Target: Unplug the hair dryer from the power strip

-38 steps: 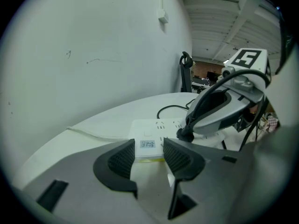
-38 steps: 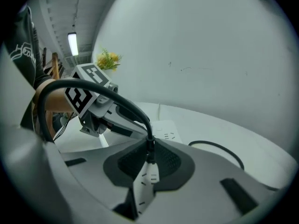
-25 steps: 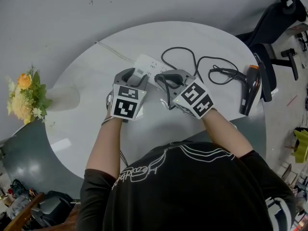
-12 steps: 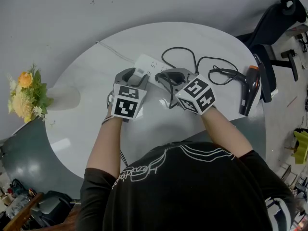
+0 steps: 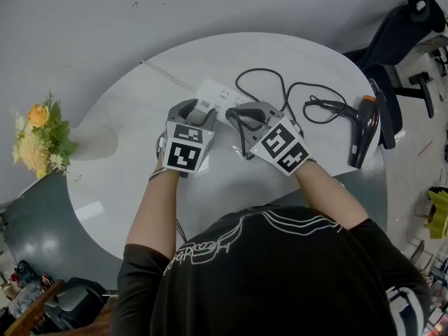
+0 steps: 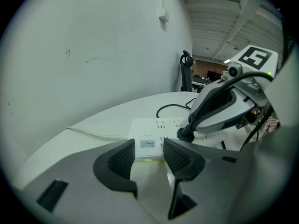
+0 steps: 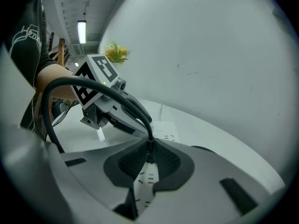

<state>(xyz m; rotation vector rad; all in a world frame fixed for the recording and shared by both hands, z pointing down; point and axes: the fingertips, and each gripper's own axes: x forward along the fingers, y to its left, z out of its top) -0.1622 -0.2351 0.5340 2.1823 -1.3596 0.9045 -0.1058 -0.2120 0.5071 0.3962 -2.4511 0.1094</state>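
Observation:
A white power strip (image 5: 213,92) lies on the round white table (image 5: 126,117). My left gripper (image 5: 198,108) is shut on its near end; in the left gripper view the labelled end (image 6: 147,144) sits between the two pads of the gripper (image 6: 148,156). My right gripper (image 5: 236,115) is shut on the black plug (image 6: 183,134), which sits at the strip's top face. In the right gripper view the plug (image 7: 149,149) is pinched between the pads of the gripper (image 7: 149,160), with its cord arching up and left. The cord (image 5: 280,89) loops across to the black hair dryer (image 5: 364,128) at the table's right edge.
The strip's white lead (image 5: 164,75) runs off toward the far left edge. A vase of yellow flowers (image 5: 38,135) stands beyond the table's left side. A black office chair (image 5: 392,40) stands at the right, close to the hair dryer.
My right gripper rocked at the plug: its marker cube tilted half a second ago and has now swung back. The left gripper and the strip stay put.

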